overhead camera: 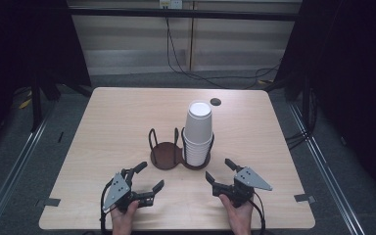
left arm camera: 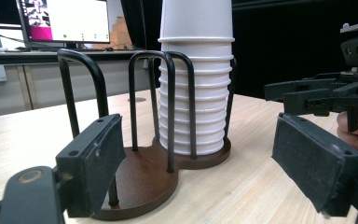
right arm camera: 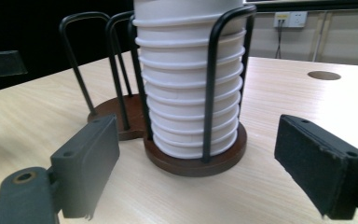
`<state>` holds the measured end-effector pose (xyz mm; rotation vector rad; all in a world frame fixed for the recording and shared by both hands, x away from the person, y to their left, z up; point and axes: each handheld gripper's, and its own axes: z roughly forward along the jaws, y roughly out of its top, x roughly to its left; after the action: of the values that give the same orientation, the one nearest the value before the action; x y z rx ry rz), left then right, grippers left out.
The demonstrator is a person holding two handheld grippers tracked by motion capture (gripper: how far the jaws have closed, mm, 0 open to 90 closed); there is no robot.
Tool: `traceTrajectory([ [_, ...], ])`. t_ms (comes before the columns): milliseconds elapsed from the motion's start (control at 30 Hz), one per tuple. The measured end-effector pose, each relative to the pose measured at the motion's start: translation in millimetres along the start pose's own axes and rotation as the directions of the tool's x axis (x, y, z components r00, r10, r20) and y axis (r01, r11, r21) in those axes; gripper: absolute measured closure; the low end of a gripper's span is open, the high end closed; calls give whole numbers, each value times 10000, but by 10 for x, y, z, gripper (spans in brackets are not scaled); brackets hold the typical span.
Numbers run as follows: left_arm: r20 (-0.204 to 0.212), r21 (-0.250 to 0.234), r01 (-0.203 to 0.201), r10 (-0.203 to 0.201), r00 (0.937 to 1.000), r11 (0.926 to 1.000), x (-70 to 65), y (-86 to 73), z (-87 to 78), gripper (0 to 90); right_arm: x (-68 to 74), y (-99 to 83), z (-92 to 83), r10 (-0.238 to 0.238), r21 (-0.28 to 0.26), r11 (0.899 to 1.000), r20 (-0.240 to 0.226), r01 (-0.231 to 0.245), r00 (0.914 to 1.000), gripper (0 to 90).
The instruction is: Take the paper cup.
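Here, listed large to small. Table [overhead camera: 107, 122]: pale wood, bare but for the holder. Cup holder [overhead camera: 176, 155]: brown twin-ring base with black wire hoops, centre; its nine o'clock ring vacant, presumably to receive cups. Stack of white paper cups [overhead camera: 197, 134]: nested upside down in the three o'clock ring, hoops keeping it upright. My left gripper [overhead camera: 148, 177] at seven o'clock and right gripper [overhead camera: 219, 170] at five: jaws spread, holding nothing.
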<state>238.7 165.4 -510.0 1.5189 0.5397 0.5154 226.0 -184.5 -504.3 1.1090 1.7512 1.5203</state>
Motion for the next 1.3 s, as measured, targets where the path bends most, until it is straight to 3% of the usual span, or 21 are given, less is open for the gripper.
traceTrajectory([
  [67,4,-1,-1,1,10000,10000,0,0,0,164,2,8,0,38,37,10000,-108,-37,9999,146],
  [133,26,-4,3,-3,10000,10000,0,0,0,164,-3,25,-4,95,27,10000,-488,-94,9988,214],
  [267,29,-14,20,-20,10000,10000,0,0,1,164,3,92,-21,148,-91,9998,-1045,-159,9944,259],
  [367,12,-12,28,-28,10000,10000,-1,0,0,165,-4,126,-33,68,-92,9999,-884,-76,9961,259],
  [433,19,-13,25,-25,10000,10000,-1,0,1,165,-31,168,-34,362,191,9992,-1086,-343,9934,258],
  [567,13,-12,24,-24,10000,10000,-1,0,0,165,-37,201,-30,269,-49,9996,-760,-273,9967,259],
  [633,23,-19,24,-24,10000,10000,-1,0,1,164,-42,231,-32,469,-80,9988,-813,-477,9956,254],
  [667,39,-21,30,-30,10000,10000,-1,0,1,164,-61,267,-21,810,96,9967,-1015,-805,9915,243],
  [700,33,-18,33,-33,10000,10000,-1,0,0,164,-61,267,-21,810,96,9967,-1015,-805,9915,243],
  [767,30,-16,29,-29,10000,10000,-1,0,0,165,-68,312,0,870,642,9947,-1099,-802,9901,229],
  [1133,24,-9,22,-22,10000,10000,0,0,0,165,-99,588,9,869,973,9928,-1914,-692,9777,228],
  [1300,36,-5,19,-19,10000,10000,1,0,0,165,-106,721,41,785,883,9942,-2034,-615,9760,210],
])
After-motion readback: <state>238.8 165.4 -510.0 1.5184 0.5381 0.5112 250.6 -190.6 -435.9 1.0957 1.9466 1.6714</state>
